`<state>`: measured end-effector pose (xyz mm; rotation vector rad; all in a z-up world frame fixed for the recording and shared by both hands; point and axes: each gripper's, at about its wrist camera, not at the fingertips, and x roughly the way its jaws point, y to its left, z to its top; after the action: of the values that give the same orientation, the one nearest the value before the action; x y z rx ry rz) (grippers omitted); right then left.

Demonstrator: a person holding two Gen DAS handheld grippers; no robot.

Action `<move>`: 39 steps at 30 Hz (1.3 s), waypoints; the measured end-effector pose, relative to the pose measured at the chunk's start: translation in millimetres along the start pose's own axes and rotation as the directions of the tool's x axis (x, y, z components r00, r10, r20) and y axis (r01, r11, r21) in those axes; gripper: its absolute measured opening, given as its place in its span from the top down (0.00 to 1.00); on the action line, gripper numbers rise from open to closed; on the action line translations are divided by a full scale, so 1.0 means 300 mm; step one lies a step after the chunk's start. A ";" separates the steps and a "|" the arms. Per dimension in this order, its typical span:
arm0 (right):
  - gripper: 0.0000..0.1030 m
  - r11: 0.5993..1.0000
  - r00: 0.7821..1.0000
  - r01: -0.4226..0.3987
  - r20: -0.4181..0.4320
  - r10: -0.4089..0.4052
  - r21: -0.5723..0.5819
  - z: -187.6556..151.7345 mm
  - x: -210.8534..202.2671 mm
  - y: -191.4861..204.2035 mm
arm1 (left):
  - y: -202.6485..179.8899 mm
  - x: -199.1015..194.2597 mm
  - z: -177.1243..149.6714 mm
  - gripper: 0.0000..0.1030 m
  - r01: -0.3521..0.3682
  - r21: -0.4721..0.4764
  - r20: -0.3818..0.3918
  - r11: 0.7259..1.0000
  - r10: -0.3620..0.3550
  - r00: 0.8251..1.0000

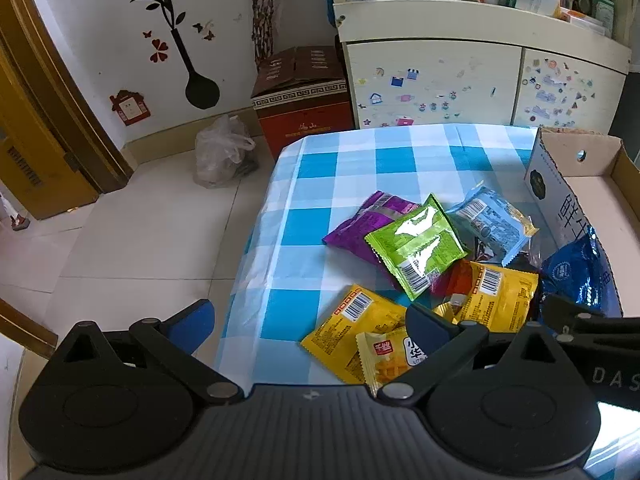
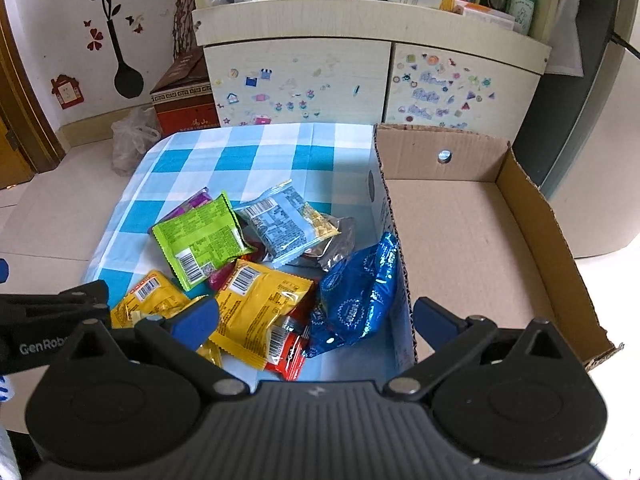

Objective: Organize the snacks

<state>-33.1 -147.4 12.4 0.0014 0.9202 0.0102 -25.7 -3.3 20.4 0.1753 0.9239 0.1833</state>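
Several snack packets lie in a pile on the blue-checked tablecloth (image 1: 340, 168): a green one (image 1: 416, 252), a purple one (image 1: 360, 224), a light blue one (image 1: 492, 220), yellow ones (image 1: 352, 324) and a shiny blue bag (image 2: 360, 292) leaning on the cardboard box (image 2: 480, 240). The box stands open at the right with nothing in it. My left gripper (image 1: 312, 320) is open above the near yellow packets. My right gripper (image 2: 316, 316) is open above the blue bag and a red packet (image 2: 288, 356), astride the box's left wall.
A cream cabinet (image 2: 360, 80) with stickers stands behind the table, its top shelf full of boxes. A brown carton (image 1: 300, 92) and a plastic bag (image 1: 220, 152) sit on the tiled floor at the left. A wooden door frame (image 1: 52, 92) is at far left.
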 end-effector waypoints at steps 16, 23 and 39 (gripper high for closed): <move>0.01 1.000 1.000 0.007 -0.012 -0.007 0.005 0.002 0.006 0.001 | -0.001 0.000 -0.001 0.00 -0.009 -0.003 -0.010 1.000 0.009 1.000; 0.01 1.000 1.000 0.008 -0.014 -0.008 0.005 0.001 0.006 0.002 | -0.001 0.001 0.000 0.00 -0.013 -0.002 -0.012 1.000 0.013 1.000; 0.01 1.000 1.000 0.005 -0.004 -0.005 0.000 -0.002 0.009 0.006 | 0.010 -0.006 -0.005 0.01 -0.021 -0.006 -0.012 1.000 0.021 1.000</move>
<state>-32.1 -145.5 9.9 -0.0013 0.9242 0.0053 -28.2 -0.6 21.5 0.1782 0.9334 0.2066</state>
